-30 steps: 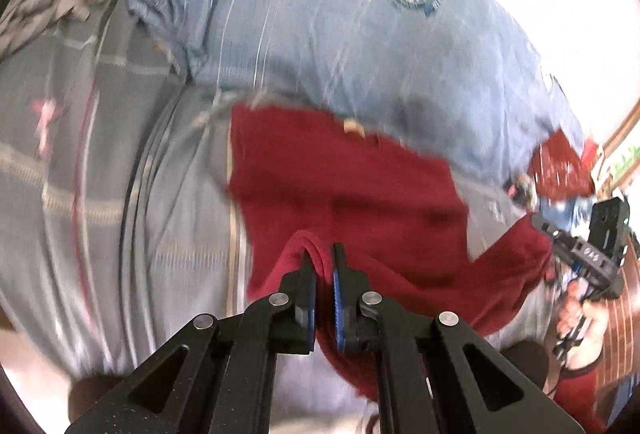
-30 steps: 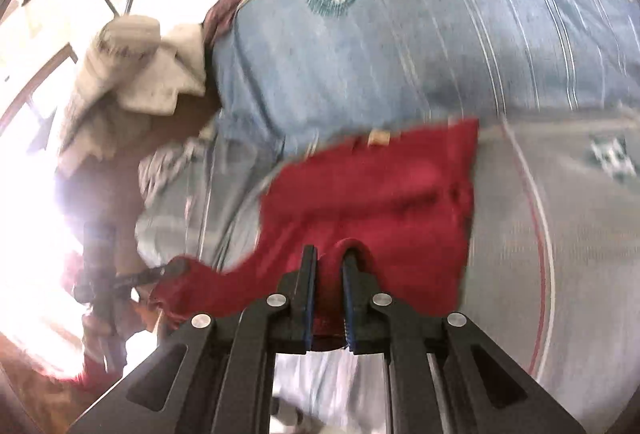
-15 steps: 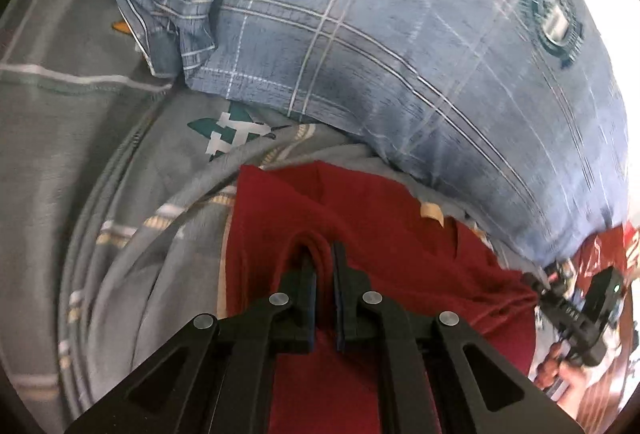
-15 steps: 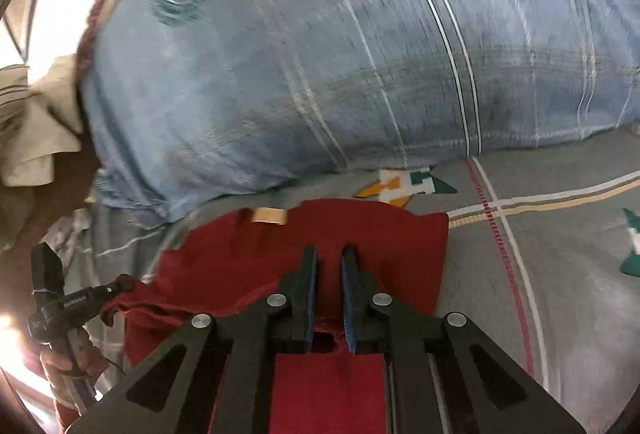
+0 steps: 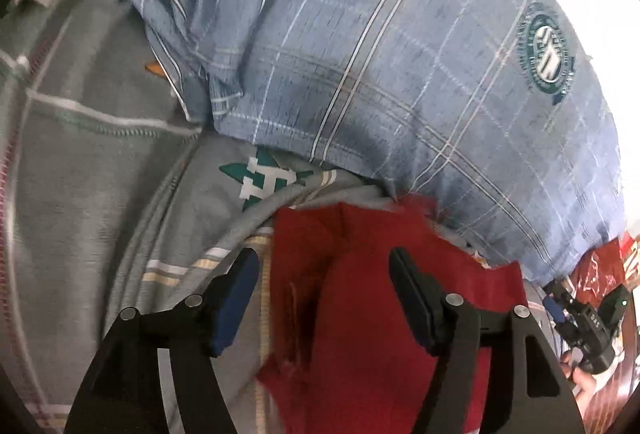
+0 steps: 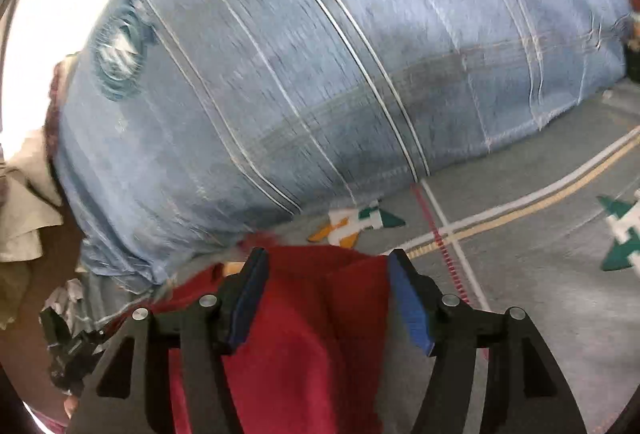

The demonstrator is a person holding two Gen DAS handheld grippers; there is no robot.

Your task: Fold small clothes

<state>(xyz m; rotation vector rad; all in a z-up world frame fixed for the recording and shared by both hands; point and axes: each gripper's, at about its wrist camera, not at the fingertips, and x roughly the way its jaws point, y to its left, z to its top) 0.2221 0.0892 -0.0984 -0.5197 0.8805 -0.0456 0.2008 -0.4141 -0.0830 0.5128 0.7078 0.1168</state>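
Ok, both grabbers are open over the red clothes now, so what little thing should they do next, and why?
Probably lift both away a little. The left gripper and right gripper stand open, holding nothing, and the red garment lies on the grey bedsheet beside the blue pillow. Backing off would show whether the fold looks neat.

Blue plaid pillow (image 5: 400,73) lies on grey bedsheet (image 5: 100,173).

a home bedroom: blue plaid pillow (image 5: 400,65) on grey patterned bedsheet (image 5: 92,185)

The garment (image 5: 360,314) lies on the bedsheet (image 5: 100,193), with the pillow (image 5: 380,73) just behind it.
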